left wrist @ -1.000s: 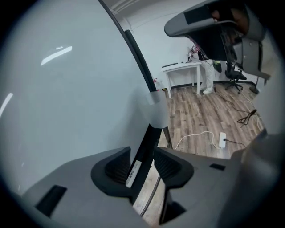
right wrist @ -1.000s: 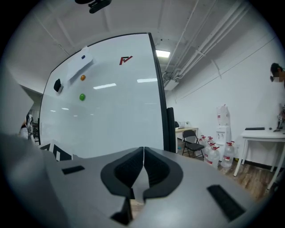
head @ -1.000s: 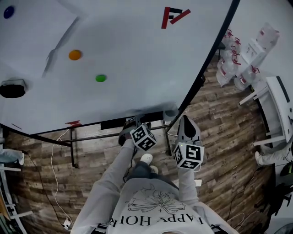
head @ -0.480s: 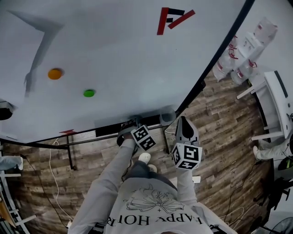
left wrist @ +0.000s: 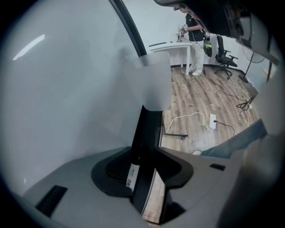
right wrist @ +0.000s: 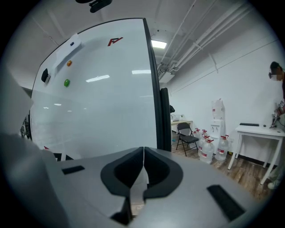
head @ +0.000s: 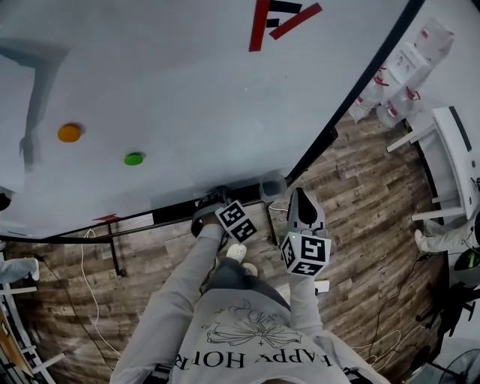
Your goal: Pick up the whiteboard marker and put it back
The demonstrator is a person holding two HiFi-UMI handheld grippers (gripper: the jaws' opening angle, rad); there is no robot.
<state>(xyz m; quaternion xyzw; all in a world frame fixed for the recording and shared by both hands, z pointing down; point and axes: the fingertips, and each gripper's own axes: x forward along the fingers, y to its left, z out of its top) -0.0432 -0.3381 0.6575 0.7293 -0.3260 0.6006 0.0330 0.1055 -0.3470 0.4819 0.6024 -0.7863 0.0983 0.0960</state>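
Observation:
A black whiteboard marker [left wrist: 148, 122] with a white label stands between the jaws of my left gripper [left wrist: 143, 156], which is shut on it. Its far end points up at a translucent cup [left wrist: 153, 82] fixed at the whiteboard's lower corner. In the head view the left gripper [head: 214, 204] is at the board's black bottom tray [head: 172, 212], just left of that cup [head: 272, 186]; the marker itself is hidden there. My right gripper [head: 299, 196] hovers to the right of the cup, apart from it. Its jaws [right wrist: 143, 165] are shut with nothing between them.
The big whiteboard [head: 187, 90] carries an orange magnet [head: 69, 133], a green magnet [head: 134, 158] and a red-black logo [head: 277, 19]. Water bottles [head: 397, 82] and a white table [head: 454, 157] stand to the right. Cables lie on the wood floor [head: 90, 292]. Another person [left wrist: 193, 31] stands far back.
The head view has shifted, so the magnets sit lower and further left in the picture. Both grippers stay close to the board's lower corner, the left still shut on the marker.

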